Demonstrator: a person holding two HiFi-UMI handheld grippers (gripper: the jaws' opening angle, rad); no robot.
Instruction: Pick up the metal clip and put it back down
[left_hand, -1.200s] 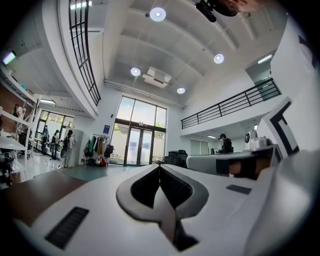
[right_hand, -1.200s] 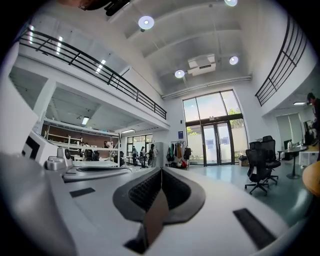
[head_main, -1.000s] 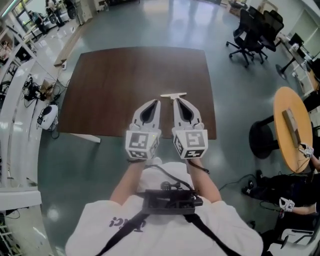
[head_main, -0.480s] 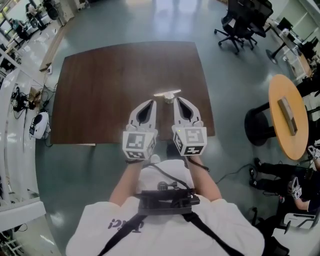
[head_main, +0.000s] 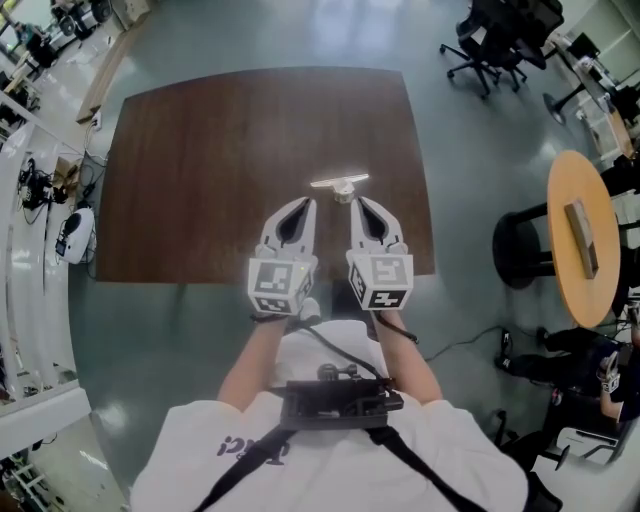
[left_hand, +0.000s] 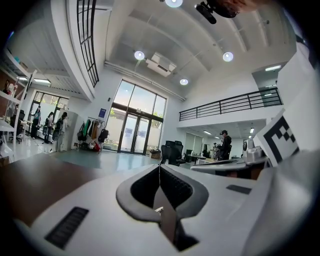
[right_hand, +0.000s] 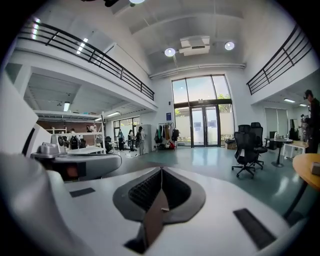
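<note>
Grippers both clenched, nothing between the jaws. Left gripper (head_main: 310, 203) and right gripper (head_main: 354, 200) sit side by side over the near part of the brown worktop (head_main: 240, 130), tips pointing away from the person. Each gripper view shows the pads pressed together, left (left_hand: 160, 168) and right (right_hand: 161, 170). Metal clip (head_main: 339, 183) lies flat on the worktop just ahead of the right gripper's tips, slightly right of the left gripper's line; contact can't be told.

Open-plan office hall, two storeys high.
Swivel chairs (head_main: 495, 50) far right, round table (head_main: 575, 300) right, railed gallery (right_hand: 85, 50) overhead, tall glass doors (right_hand: 202, 125).
</note>
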